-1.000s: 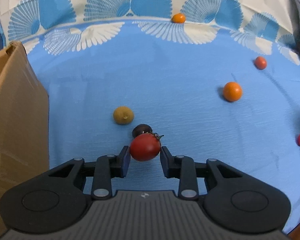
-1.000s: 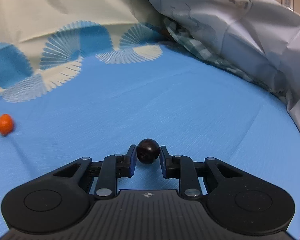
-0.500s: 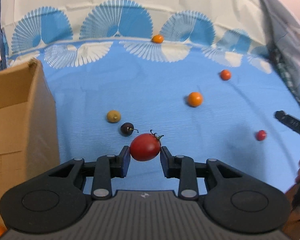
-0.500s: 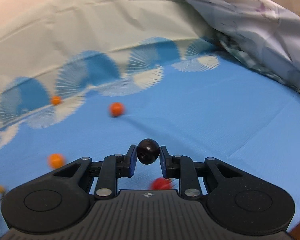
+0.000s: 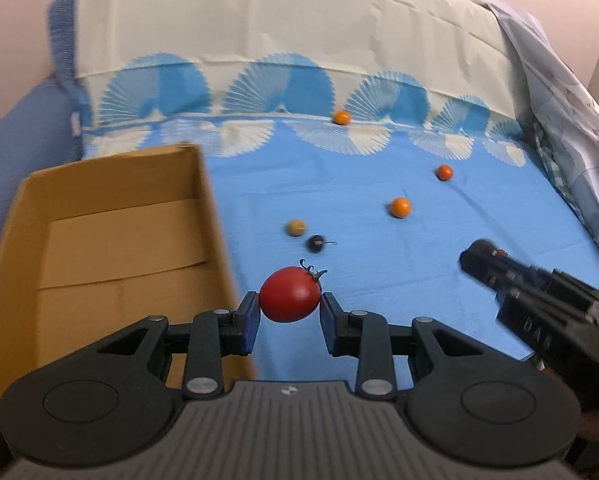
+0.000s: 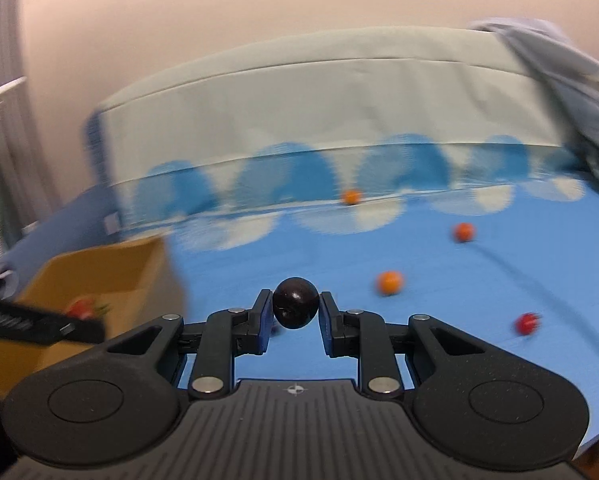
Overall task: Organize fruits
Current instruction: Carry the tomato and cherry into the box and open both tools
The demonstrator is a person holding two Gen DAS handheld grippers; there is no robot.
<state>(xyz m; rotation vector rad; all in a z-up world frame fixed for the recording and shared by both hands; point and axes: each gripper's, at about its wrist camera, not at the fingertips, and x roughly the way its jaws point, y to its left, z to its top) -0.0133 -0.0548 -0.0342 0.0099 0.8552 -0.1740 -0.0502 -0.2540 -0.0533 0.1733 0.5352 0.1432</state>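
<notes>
My left gripper (image 5: 290,311) is shut on a red tomato (image 5: 290,294), held above the blue cloth beside the open cardboard box (image 5: 99,248). My right gripper (image 6: 295,318) is shut on a dark round fruit (image 6: 295,307), also lifted; it shows in the left wrist view (image 5: 479,250) at the right. The box (image 6: 111,276) lies to its left, and the left gripper's tomato (image 6: 82,308) shows in front of it. Loose on the cloth are orange fruits (image 5: 400,207) (image 5: 444,172) (image 5: 341,117), a yellow-green fruit (image 5: 296,227) and a dark cherry-like fruit (image 5: 315,243).
A small red fruit (image 6: 526,322) lies on the cloth at the right. A crumpled grey sheet (image 5: 559,112) borders the right side. The patterned cloth rises as a pale backdrop (image 5: 291,36) at the far edge. The box floor shows bare cardboard.
Both grippers have risen and pulled back with their fruits. The left view now looks into the box; the right gripper has swung left, bringing the box and loose fruits into its view.
</notes>
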